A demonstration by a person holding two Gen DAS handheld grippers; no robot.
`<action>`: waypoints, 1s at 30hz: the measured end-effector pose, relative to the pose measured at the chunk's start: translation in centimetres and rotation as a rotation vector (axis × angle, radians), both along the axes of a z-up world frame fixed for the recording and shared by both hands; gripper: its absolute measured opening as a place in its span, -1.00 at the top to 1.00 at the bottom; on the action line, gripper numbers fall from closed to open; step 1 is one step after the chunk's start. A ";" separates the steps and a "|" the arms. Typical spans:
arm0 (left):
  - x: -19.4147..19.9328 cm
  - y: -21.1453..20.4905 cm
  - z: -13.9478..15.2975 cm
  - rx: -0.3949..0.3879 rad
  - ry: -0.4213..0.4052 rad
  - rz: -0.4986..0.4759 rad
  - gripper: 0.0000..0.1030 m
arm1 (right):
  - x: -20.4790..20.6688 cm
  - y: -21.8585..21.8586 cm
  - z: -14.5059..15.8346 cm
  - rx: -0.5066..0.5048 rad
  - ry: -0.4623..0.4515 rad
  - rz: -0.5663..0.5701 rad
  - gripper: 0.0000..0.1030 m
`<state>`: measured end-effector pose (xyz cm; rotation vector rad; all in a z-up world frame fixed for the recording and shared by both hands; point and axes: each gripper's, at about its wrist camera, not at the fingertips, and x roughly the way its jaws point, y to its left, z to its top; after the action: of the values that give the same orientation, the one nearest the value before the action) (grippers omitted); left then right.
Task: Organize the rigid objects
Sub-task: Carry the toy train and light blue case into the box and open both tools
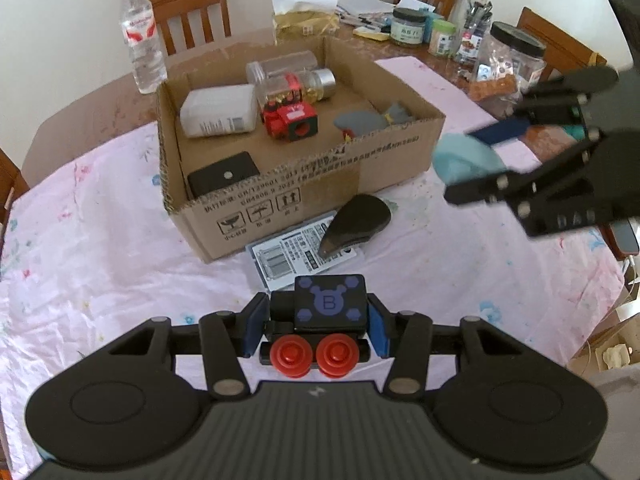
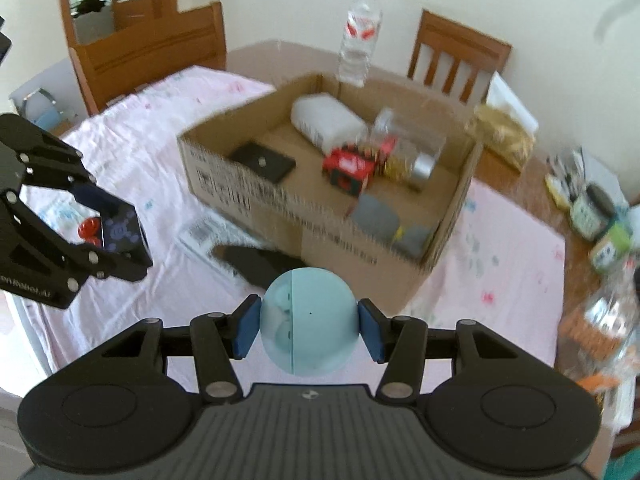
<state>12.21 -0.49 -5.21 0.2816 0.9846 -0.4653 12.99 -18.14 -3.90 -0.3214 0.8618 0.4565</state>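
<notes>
My left tongs (image 1: 318, 322) hold a toy block (image 1: 330, 304) over the table (image 1: 100, 240). My right tongs (image 2: 308, 322) hold a ball (image 2: 308, 320) to the right. The box (image 1: 304, 184) sits ahead, with a flat card (image 1: 296, 254) just before it and a water bottle (image 1: 142, 36) behind it.

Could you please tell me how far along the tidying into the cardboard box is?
Done: a red toy, white container and jars lie in the box. In hand: left gripper holds a black toy, right gripper a blue ball. Left: a black case and card beside the box.

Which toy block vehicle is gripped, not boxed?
The black one with the purple B top, in the left gripper; the red one sits in the cardboard box.
</notes>
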 end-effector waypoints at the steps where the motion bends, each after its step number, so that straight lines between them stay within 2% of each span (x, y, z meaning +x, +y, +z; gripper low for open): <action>1: -0.1 0.1 0.2 0.002 -0.007 0.001 0.03 | 0.3 0.1 0.5 0.002 -0.015 0.006 -0.12; 6: -0.4 1.1 1.2 -0.002 -0.036 0.033 0.03 | 2.6 1.0 2.6 0.015 -0.080 0.025 -0.12; 10: -0.9 2.3 1.7 -0.001 -0.055 0.076 0.03 | 4.9 2.4 3.0 0.027 -0.100 0.045 -0.12; 16: -1.6 4.6 2.1 0.000 -0.069 0.161 0.03 | 8.5 4.7 1.2 0.027 -0.049 0.073 -0.12; 22: -2.1 6.2 2.3 0.022 -0.080 0.229 0.03 | 10.2 6.2 -0.8 0.011 0.019 0.080 -0.13; 24: -2.1 6.3 2.4 0.025 -0.083 0.239 0.03 | 10.4 6.4 -0.8 0.027 0.017 0.073 -0.38; 25: -2.0 6.4 2.5 0.027 -0.084 0.242 0.03 | 10.4 6.4 -0.7 0.031 0.011 0.065 -0.69; 26: -2.0 6.3 2.5 0.029 -0.085 0.242 0.03 | 10.3 6.3 -0.4 0.037 -0.001 0.061 -0.90; 30: -1.4 6.0 2.6 0.033 -0.092 0.228 0.03 | 9.8 5.9 0.7 0.049 -0.028 0.039 -0.97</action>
<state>10.80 5.55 -2.59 0.2153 0.9227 -0.2267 22.81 -12.23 -3.23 -0.2988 0.8173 0.5074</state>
